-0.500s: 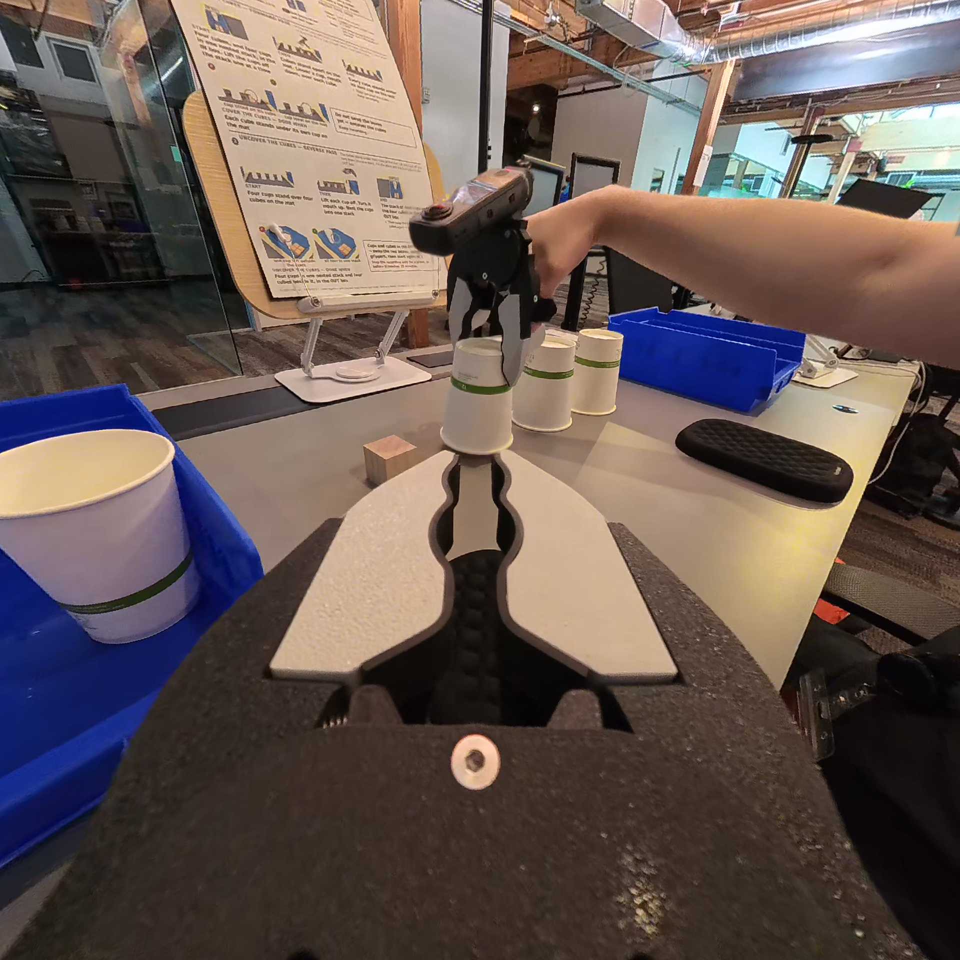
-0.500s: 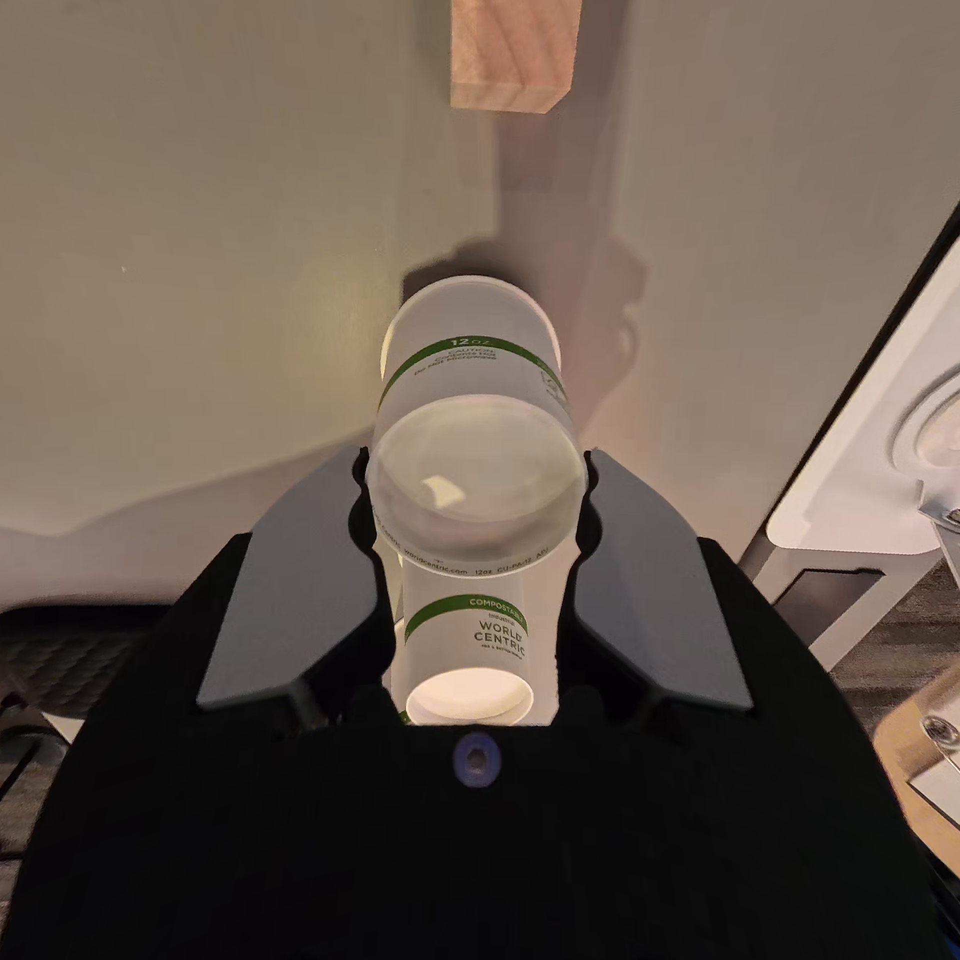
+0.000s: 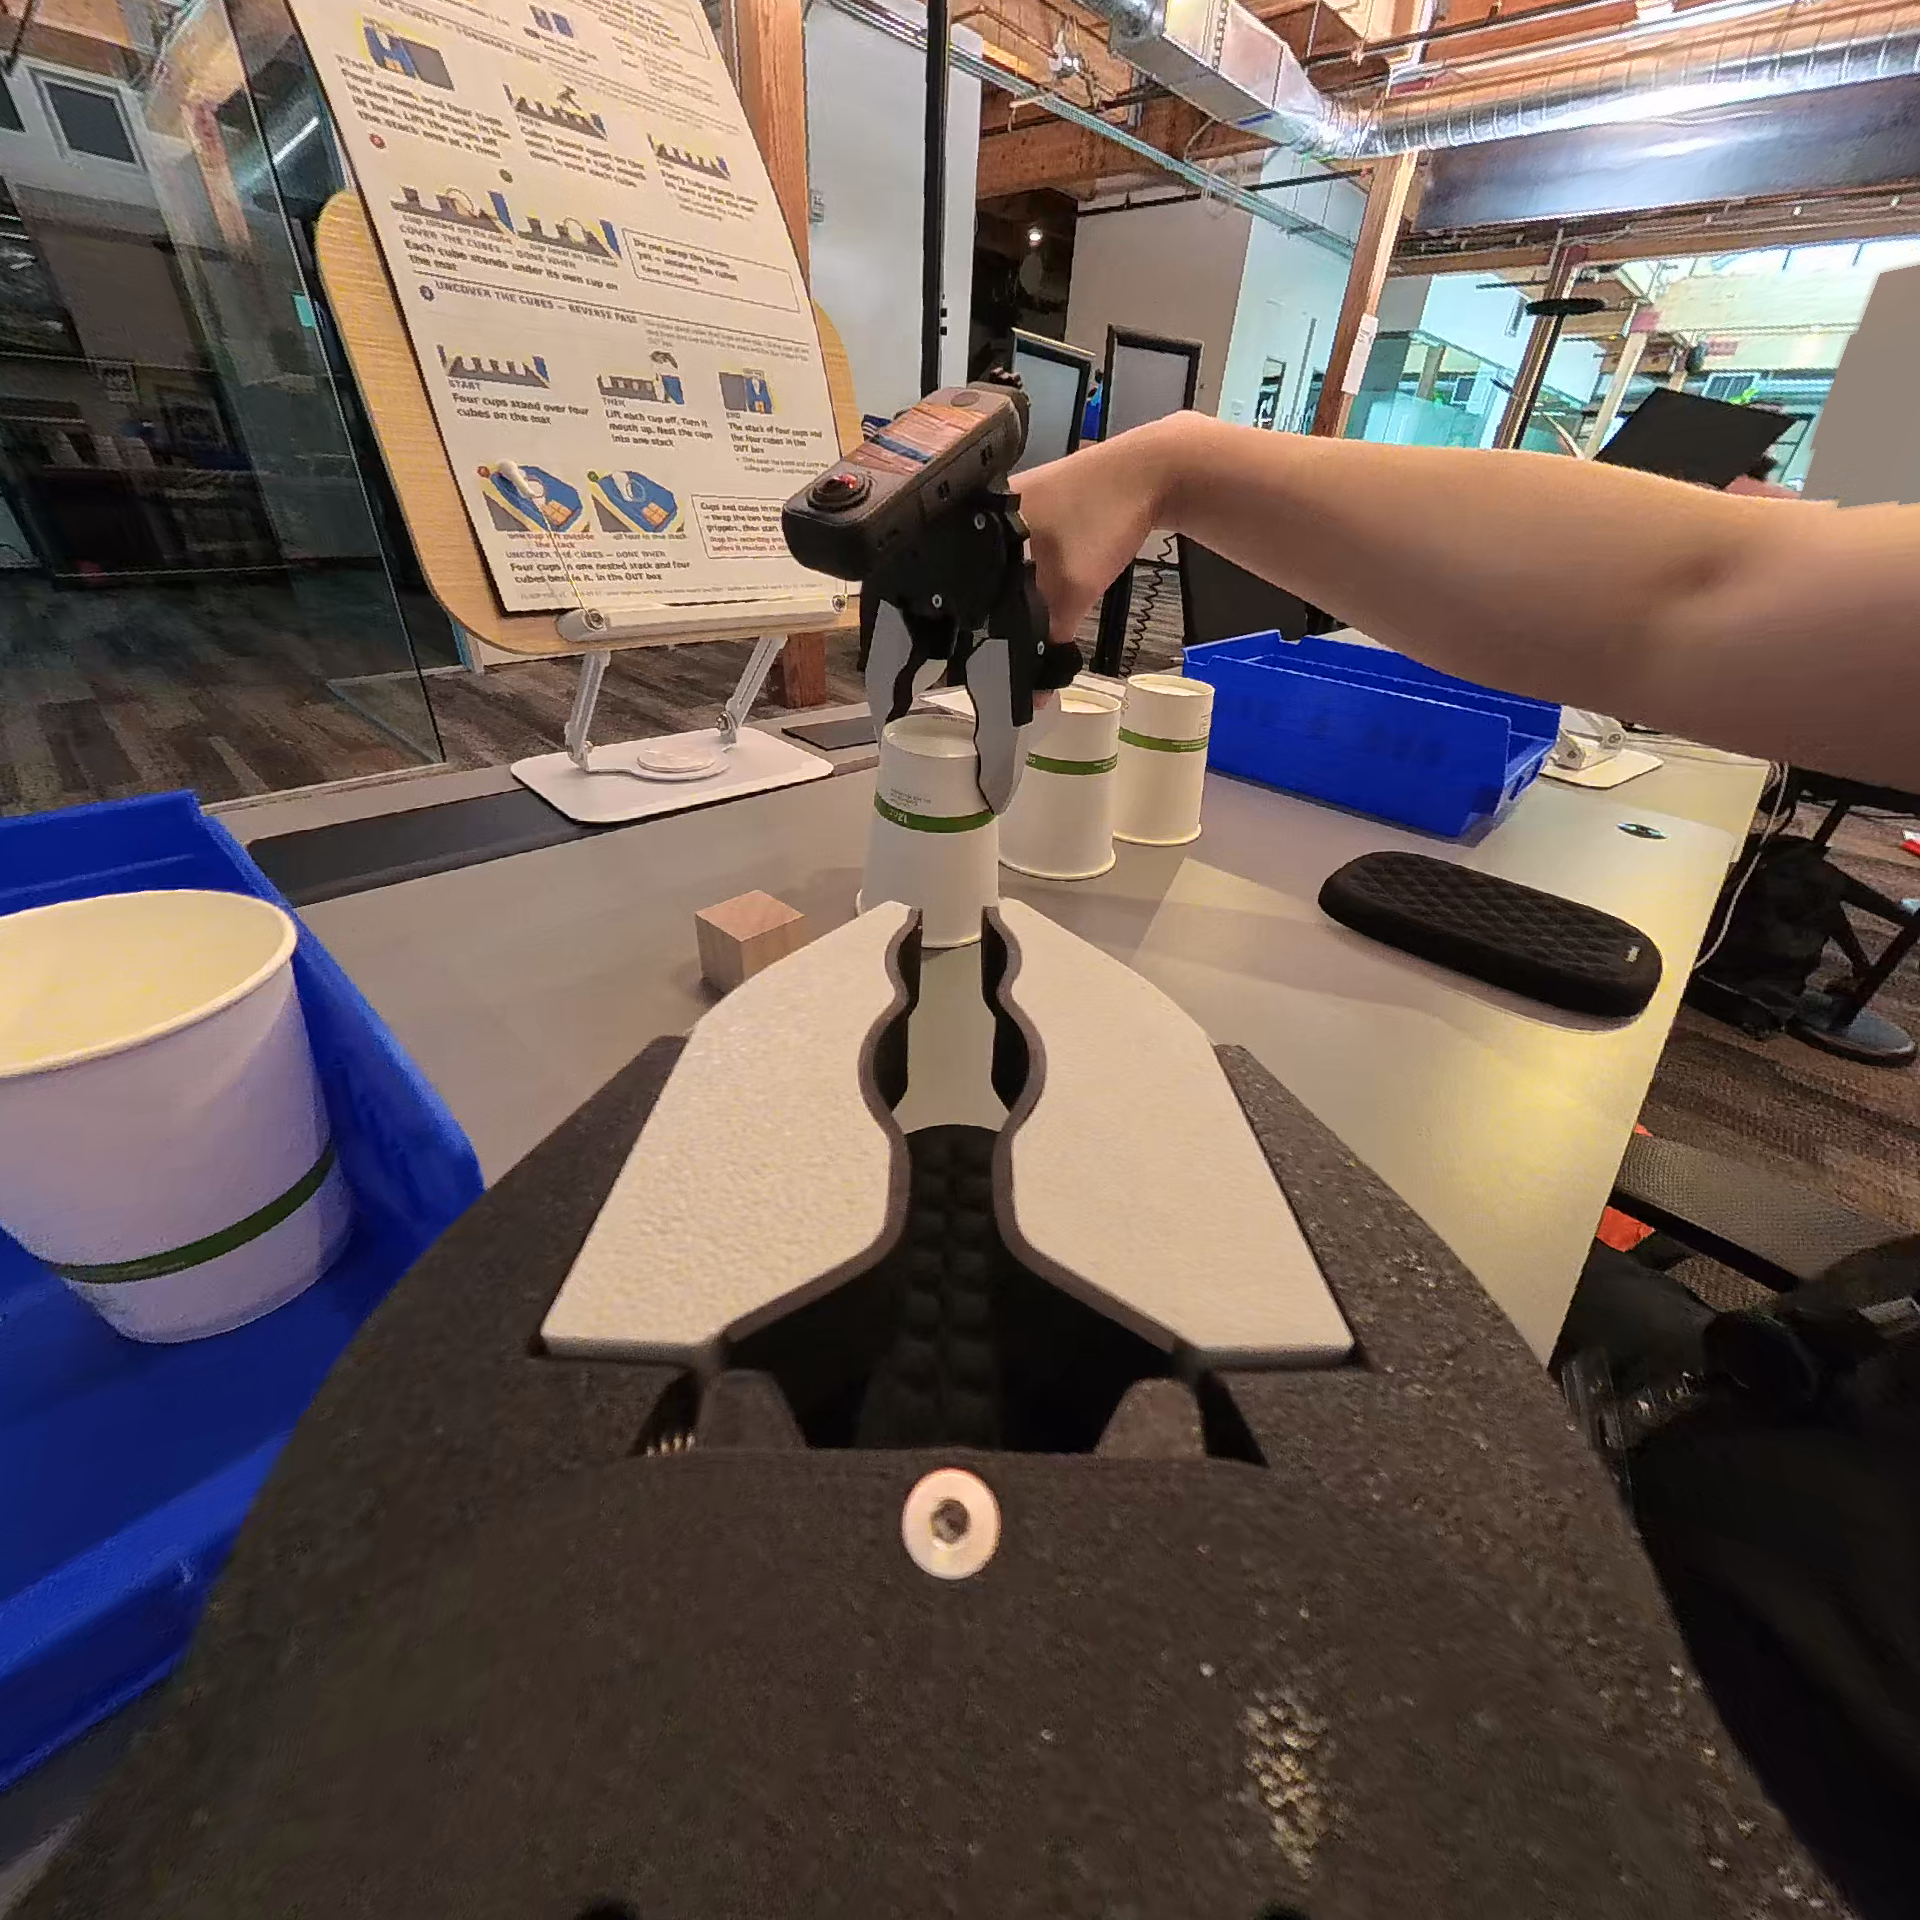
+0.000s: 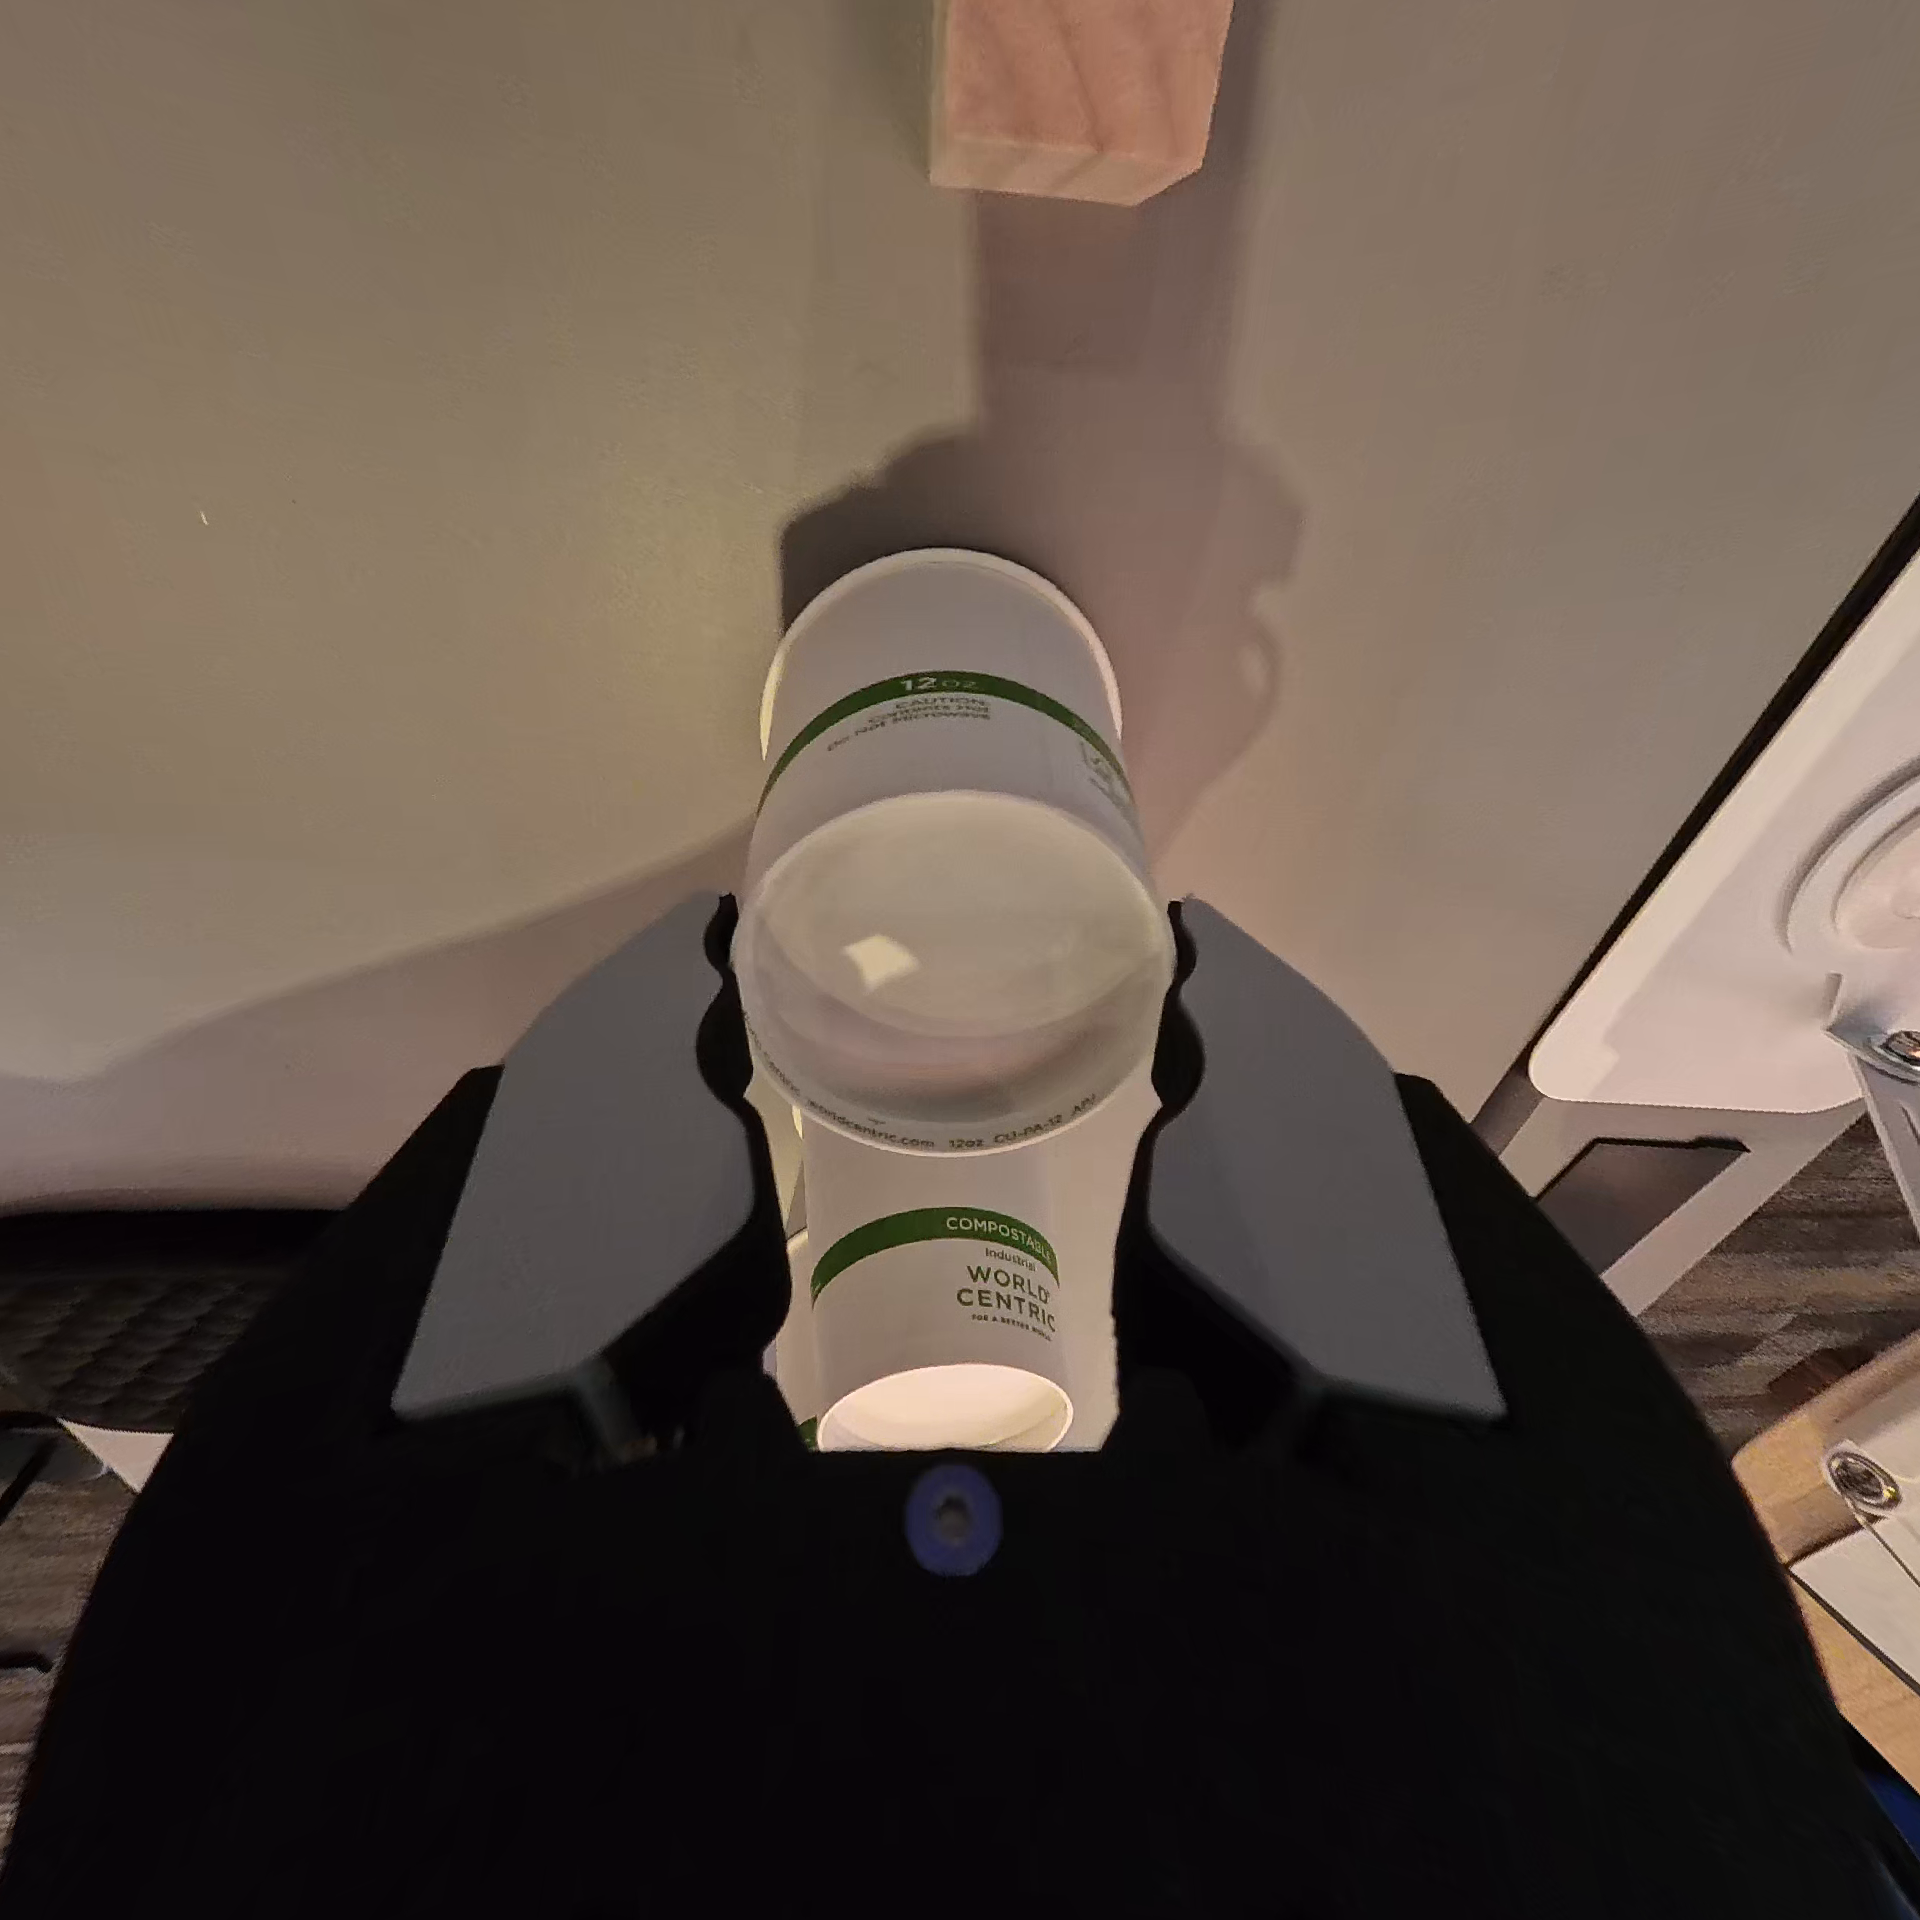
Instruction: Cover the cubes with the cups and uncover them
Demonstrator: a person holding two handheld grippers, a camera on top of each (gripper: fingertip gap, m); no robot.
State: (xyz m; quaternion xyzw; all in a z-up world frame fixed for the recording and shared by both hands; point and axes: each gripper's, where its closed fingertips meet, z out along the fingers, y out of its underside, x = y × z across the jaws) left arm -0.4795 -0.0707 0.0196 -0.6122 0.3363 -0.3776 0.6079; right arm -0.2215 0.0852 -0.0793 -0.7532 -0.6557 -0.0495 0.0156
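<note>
Cup lowered: right tool (image 3: 951, 727) has brought the upturned white paper cup with green band (image 3: 930, 831) down to the grey table (image 3: 1299, 997), centre frame, jaws clamped on its base. Wooden cube (image 3: 746, 935) sits uncovered just left. Confirm rim flat, open gently. Left tool (image 3: 948, 956) nearly closed, empty.

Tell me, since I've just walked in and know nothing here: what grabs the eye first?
The right gripper reaching down from above, clamped on an upside-down white paper cup mid-table. Just left of it sits an uncovered wooden cube, with two more inverted cups lined up behind. Nearer, an upright cup stands in a blue bin at the left.
</note>
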